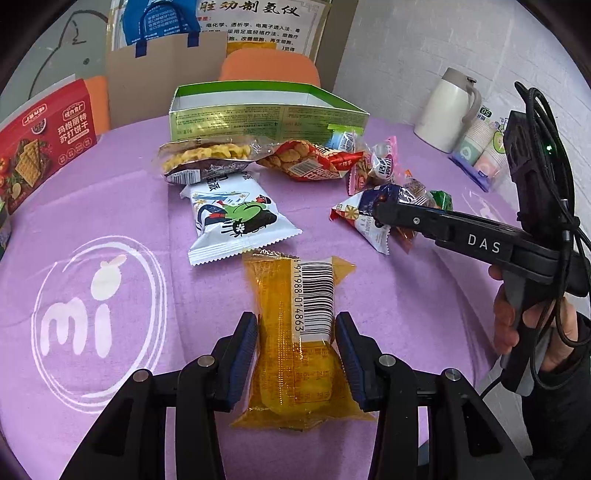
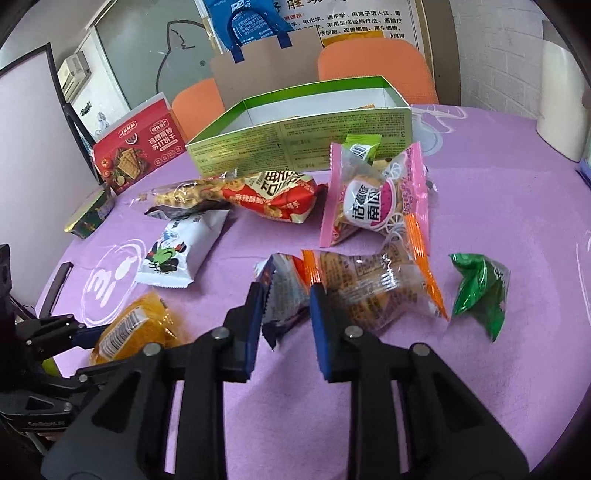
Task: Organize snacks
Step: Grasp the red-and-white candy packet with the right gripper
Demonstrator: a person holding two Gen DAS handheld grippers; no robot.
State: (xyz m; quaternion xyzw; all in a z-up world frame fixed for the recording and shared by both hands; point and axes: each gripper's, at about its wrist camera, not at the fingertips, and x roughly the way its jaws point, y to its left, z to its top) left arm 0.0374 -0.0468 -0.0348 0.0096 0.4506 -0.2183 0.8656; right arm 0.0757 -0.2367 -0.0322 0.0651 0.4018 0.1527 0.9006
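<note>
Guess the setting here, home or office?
Probably an office or shop meeting corner, not a home: a printed Chinese info poster on the wall, orange chairs around a branded purple tablecloth, and sleeves of paper cups beside a thermos jug.

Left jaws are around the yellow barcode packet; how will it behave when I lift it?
The yellow packet looks like glossy film, so it may slip between the left gripper jaws. Its flat crimped ends will probably droop. The bulge inside suggests something soft, likely light; squeeze gently.

Matt purple cloth [image 1: 110, 206] under glossy plastic snack wrappers [image 1: 295, 332], beside a printed cardboard box [image 1: 266, 120]
</note>
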